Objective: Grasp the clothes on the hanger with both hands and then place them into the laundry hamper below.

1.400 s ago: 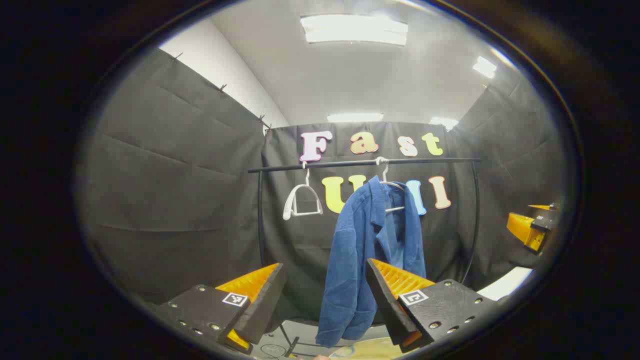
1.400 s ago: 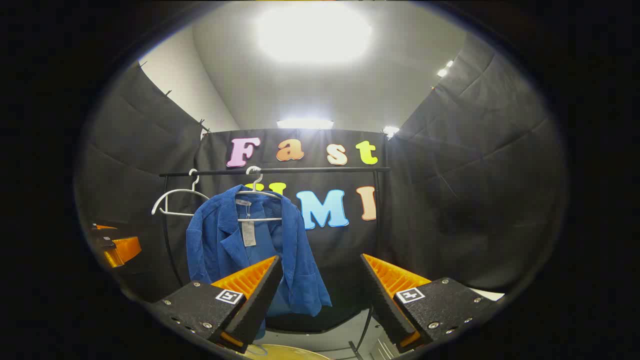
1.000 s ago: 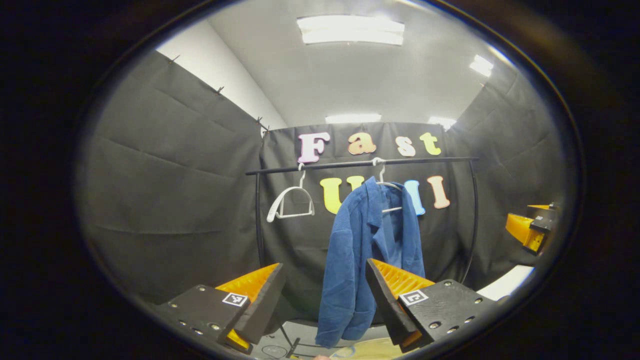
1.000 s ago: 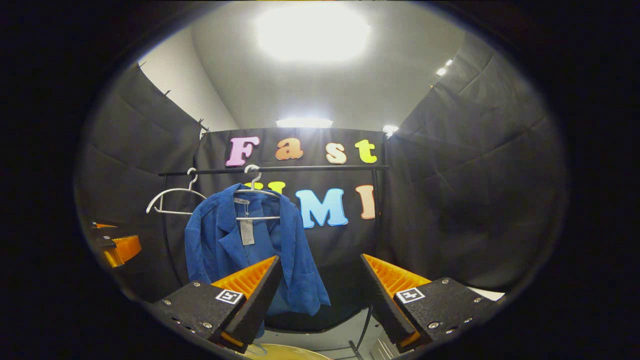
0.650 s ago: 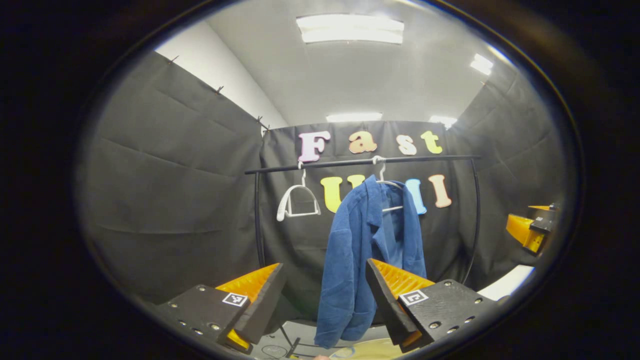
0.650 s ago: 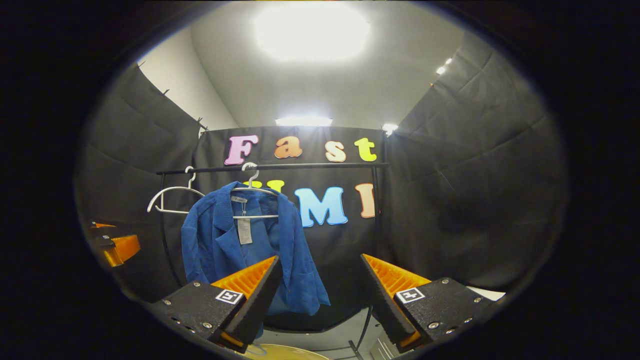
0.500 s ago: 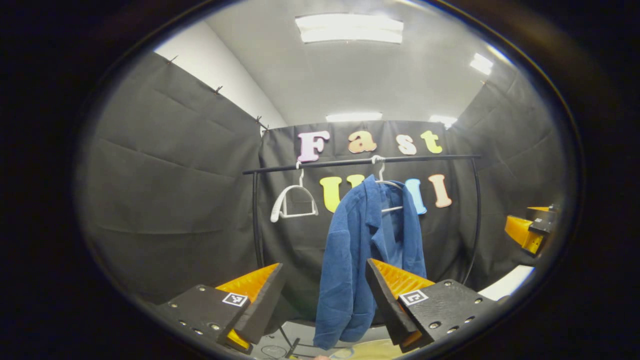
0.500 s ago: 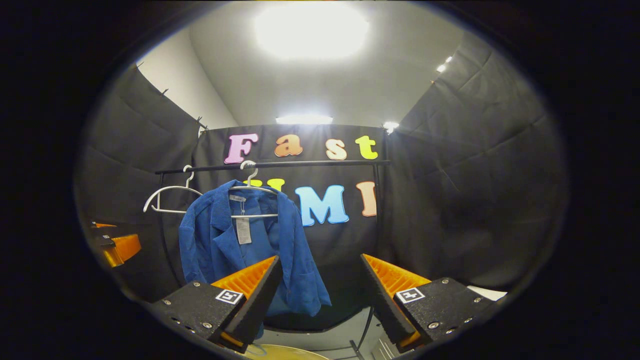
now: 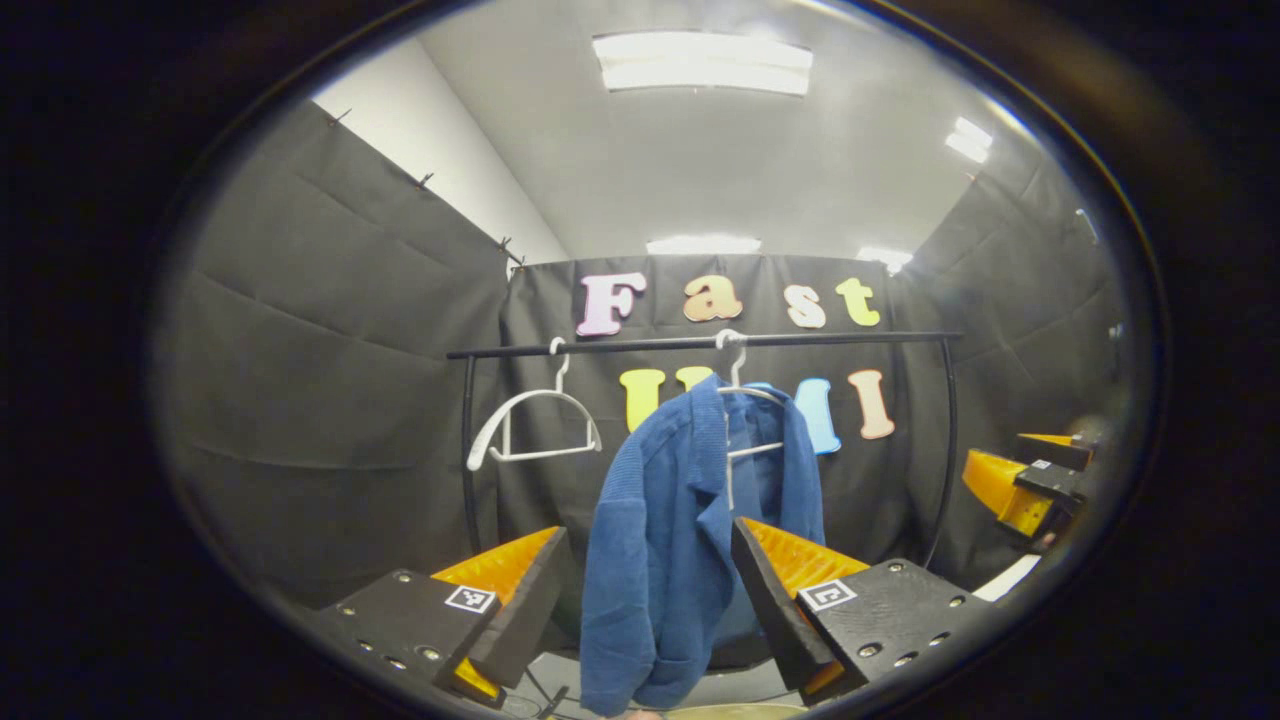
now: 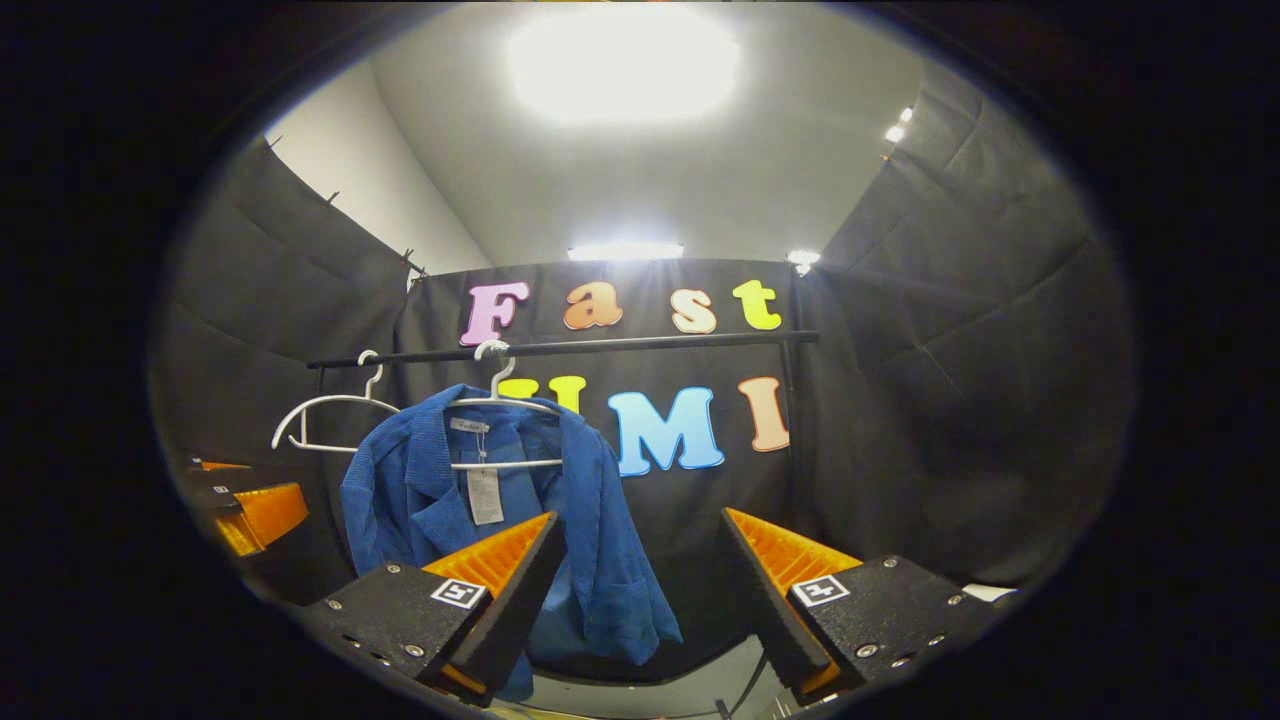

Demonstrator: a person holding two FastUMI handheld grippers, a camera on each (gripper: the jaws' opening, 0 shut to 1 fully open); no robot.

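An empty white hanger (image 9: 530, 428) hangs at the left of the black rail (image 9: 700, 343), the blue jacket (image 9: 680, 540) hangs on its own hanger beside it, and both the left tongs (image 9: 650, 590) and right tongs (image 10: 640, 585) stand apart, short of the jacket.

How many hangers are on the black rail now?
2. An empty white hanger hangs toward the rail's left end; the second hanger beside it carries the blue jacket. None seems hidden.
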